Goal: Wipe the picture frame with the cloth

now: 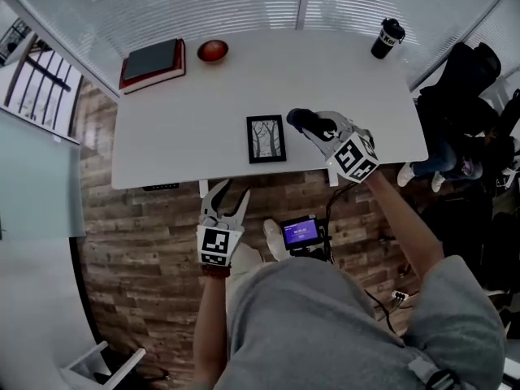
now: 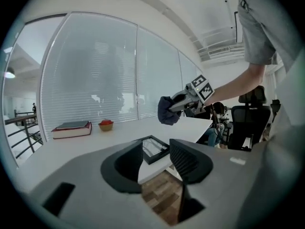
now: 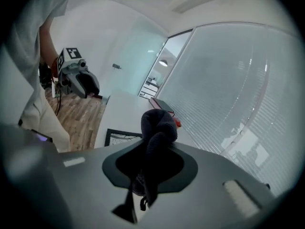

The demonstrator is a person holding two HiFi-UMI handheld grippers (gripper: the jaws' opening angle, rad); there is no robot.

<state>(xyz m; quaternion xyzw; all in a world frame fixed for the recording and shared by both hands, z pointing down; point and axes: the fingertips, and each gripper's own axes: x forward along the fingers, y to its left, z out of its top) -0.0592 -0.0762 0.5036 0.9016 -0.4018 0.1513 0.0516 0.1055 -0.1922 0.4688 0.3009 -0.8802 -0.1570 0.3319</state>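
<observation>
Head view: small black rectangular picture frame [image 1: 266, 139] w/ bare-tree print, flat on white table [image 1: 203, 120], close to near edge. Right gripper [image 1: 313, 127] just right of frame's upper right corner, clamped on bunched dark-blue cloth [image 1: 302, 120]; cloth just beside frame, not over it. Left gripper [image 1: 233, 195] off the tabletop, nearer the person than frame & to its left, over wood-plank floor, jaws spread, nothing in them. Far behind frame to the left: thick red book stack w/ dark cover [image 1: 153, 63] & small red bowl [image 1: 213, 51]; far behind to the right: black cup [image 1: 387, 39]. Small lit screen [image 1: 301, 232] below frame, by person's waist. Left gripper view: left gripper [image 2: 156, 159] w/ jaws well apart, empty; frame [image 2: 153, 148] visible thru the gap, lying flat at table edge, apart from both pads. Above & beyond frame: cloth [image 2: 167, 111] hanging off right gripper [image 2: 183, 101], clear of tabletop. Book stack [image 2: 71, 129] & bowl [image 2: 106, 124] far left of frame. Right gripper view: right gripper [image 3: 150, 161] closed tight on cloth [image 3: 158, 125], wad bulging up past the tips. Frame [image 3: 121, 137] just left of wad, partly hidden behind the jaw. Left gripper [image 3: 78, 80] up left of frame, over floor.
</observation>
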